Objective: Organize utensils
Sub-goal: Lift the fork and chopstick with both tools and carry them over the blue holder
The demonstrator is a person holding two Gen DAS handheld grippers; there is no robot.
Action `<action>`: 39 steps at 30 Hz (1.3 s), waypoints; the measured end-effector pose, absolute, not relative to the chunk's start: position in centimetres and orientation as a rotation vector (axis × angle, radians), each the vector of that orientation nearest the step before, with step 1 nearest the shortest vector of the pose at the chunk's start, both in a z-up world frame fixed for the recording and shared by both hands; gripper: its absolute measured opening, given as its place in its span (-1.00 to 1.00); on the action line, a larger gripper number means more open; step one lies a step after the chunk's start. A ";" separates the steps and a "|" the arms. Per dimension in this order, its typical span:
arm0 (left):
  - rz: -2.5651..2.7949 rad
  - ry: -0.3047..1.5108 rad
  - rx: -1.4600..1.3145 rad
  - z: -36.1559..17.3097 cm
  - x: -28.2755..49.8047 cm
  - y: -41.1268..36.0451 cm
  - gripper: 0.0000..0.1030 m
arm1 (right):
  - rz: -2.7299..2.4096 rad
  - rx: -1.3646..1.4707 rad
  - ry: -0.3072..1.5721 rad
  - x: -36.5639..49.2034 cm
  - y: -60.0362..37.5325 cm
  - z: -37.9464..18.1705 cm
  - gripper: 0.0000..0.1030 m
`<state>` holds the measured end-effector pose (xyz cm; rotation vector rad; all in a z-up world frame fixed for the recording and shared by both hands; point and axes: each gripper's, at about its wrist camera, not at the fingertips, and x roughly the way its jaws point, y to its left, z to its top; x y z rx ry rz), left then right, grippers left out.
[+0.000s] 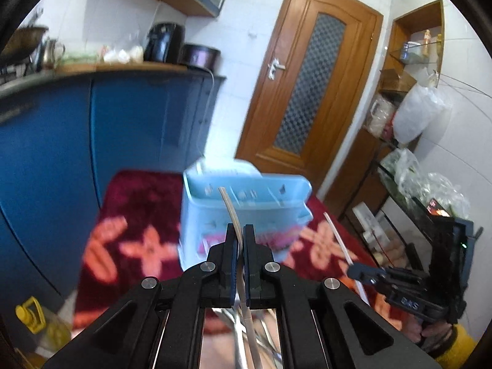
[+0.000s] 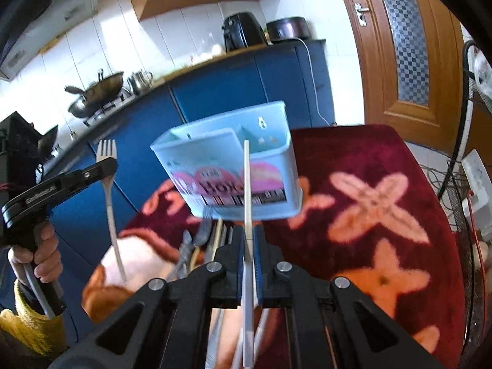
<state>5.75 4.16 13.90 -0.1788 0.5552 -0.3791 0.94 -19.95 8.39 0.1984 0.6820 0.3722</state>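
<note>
Left gripper [image 1: 240, 230] pinched edge-on around a fork [image 2: 107, 166], tines up; right gripper [image 2: 249, 233] clamped on a flat white utensil [image 2: 247, 184], kind not clear. Both raised short of the blue caddy [image 2: 227, 169] on the red cloth [image 2: 369, 215], loose utensils [image 2: 200, 240] heaped below. Likely to go wrong: thin handles pivoting or slipping in such narrow grips; a tip catching the caddy's rim or divider and tipping that light box; two tools crowding one slot. Heavily blurred throughout; caddy's inside mostly unseen, white utensil's lower end cut off, heap's contents hard to sort.
</note>
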 end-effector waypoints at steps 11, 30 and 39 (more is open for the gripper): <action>-0.270 0.370 -0.138 19.9 10.6 3.3 -0.94 | 0.396 0.231 0.568 4.1 -20.8 11.0 -0.86; -0.180 0.341 -0.089 18.7 17.8 1.2 -0.94 | 0.324 0.222 0.308 12.8 -19.3 13.6 -0.86; -0.168 0.362 -0.067 15.8 17.9 0.8 -0.94 | 0.279 0.118 0.222 14.5 -17.0 11.2 -0.86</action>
